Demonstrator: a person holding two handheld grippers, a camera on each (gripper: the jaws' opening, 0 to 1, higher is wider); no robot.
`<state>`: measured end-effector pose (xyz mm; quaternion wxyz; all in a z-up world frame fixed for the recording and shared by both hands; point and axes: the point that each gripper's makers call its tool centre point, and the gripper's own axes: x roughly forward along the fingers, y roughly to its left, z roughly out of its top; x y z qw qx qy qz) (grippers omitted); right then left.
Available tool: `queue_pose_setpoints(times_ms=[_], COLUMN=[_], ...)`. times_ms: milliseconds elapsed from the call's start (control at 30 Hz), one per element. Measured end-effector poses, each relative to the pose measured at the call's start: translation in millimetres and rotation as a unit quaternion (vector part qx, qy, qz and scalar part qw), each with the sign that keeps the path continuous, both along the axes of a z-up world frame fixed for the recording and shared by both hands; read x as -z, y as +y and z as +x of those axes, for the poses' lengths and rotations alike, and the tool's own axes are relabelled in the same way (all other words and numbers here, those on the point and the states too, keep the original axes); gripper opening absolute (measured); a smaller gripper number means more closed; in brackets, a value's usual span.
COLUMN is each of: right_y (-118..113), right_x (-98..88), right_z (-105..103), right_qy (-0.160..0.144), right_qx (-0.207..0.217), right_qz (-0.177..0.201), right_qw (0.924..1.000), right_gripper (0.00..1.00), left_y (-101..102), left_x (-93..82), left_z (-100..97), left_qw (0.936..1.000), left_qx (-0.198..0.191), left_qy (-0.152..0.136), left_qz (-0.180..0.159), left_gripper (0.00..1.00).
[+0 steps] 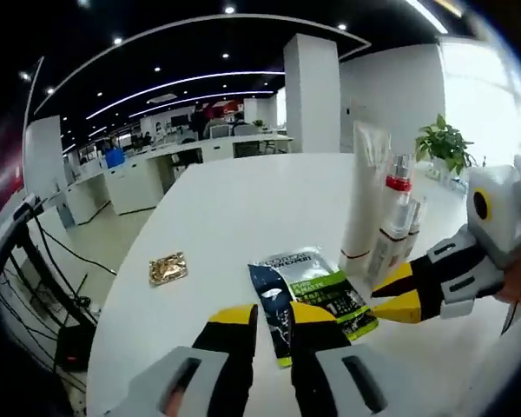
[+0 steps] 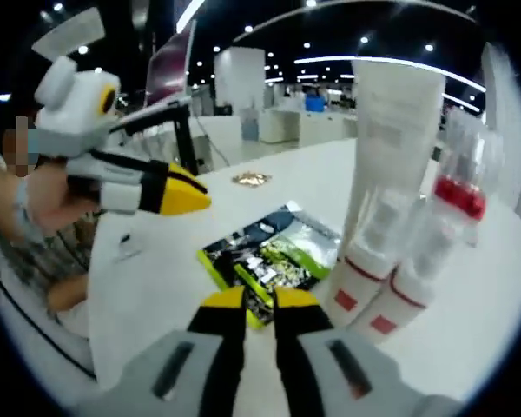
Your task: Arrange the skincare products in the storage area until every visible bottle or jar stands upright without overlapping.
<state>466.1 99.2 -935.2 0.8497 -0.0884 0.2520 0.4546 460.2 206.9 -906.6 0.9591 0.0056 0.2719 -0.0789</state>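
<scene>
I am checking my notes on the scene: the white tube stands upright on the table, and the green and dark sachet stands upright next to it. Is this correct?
Not quite. The white tube does stand upright on the table, but the green and dark sachet lies flat beside it; it does not stand. The left gripper view shows this, and the right gripper view shows the same.

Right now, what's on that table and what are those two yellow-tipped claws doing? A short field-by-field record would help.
surface: white table
standing products: tall white tube, bottle with a red band, both upright, close together
lying flat: dark and green sachet
other item: small gold packet, apart from the rest
left gripper: jaws nearly together, over the sachet's near edge
right gripper: jaws nearly together, at the sachet, holding nothing visible
</scene>
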Motion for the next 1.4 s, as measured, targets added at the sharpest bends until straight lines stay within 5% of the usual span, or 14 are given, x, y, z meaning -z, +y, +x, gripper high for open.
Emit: queue_pose_setpoints(times_ms=[200, 333, 467, 700, 833, 1033, 1067, 1400], right_y=[-13.7, -24.7, -32.6, -31.5, -26.6, -27.9, -28.9, -41.6], right_x=[-5.8, -5.3, -2.8, -3.1, -2.8, -2.0, -1.6, 2.8], right_z=[-8.0, -8.6, -4.0, -0.5, -4.4, -8.1, -8.2, -8.1], right_qy=[0.008, 0.014, 0.019, 0.023, 0.009, 0.002, 0.002, 0.010], right_qx=[-0.001, 0.007, 0.021, 0.028, 0.013, 0.006, 0.007, 0.026], right_qz=[0.011, 0.011, 0.012, 0.010, -0.003, -0.013, -0.013, -0.019], right_qw=[0.9999, 0.9998, 0.9995, 0.9993, 0.9999, 0.9999, 0.9999, 0.9994], right_gripper=[0.13, 0.13, 0.13, 0.13, 0.13, 0.12, 0.12, 0.12], left_y=[36.8, 61.0, 78.3, 78.3, 71.4, 58.8, 65.5, 77.8], left_x=[-10.7, 4.6, 25.7, 53.1, 67.8, 73.5, 72.1, 83.6], left_z=[-30.2, -55.0, -83.3, -112.1, -121.4, -116.6, -119.9, -118.1], left_qw=[0.9990, 0.9970, 0.9908, 0.9843, 0.9766, 0.9765, 0.9751, 0.9746], left_qx=[-0.045, -0.068, -0.117, -0.120, -0.125, -0.119, -0.123, -0.115], left_qy=[-0.003, 0.025, 0.068, 0.128, 0.174, 0.177, 0.184, 0.192], left_qz=[0.003, 0.027, -0.006, -0.007, -0.024, -0.031, -0.009, -0.006], left_gripper=[0.22, 0.26, 0.33, 0.45, 0.50, 0.51, 0.51, 0.43])
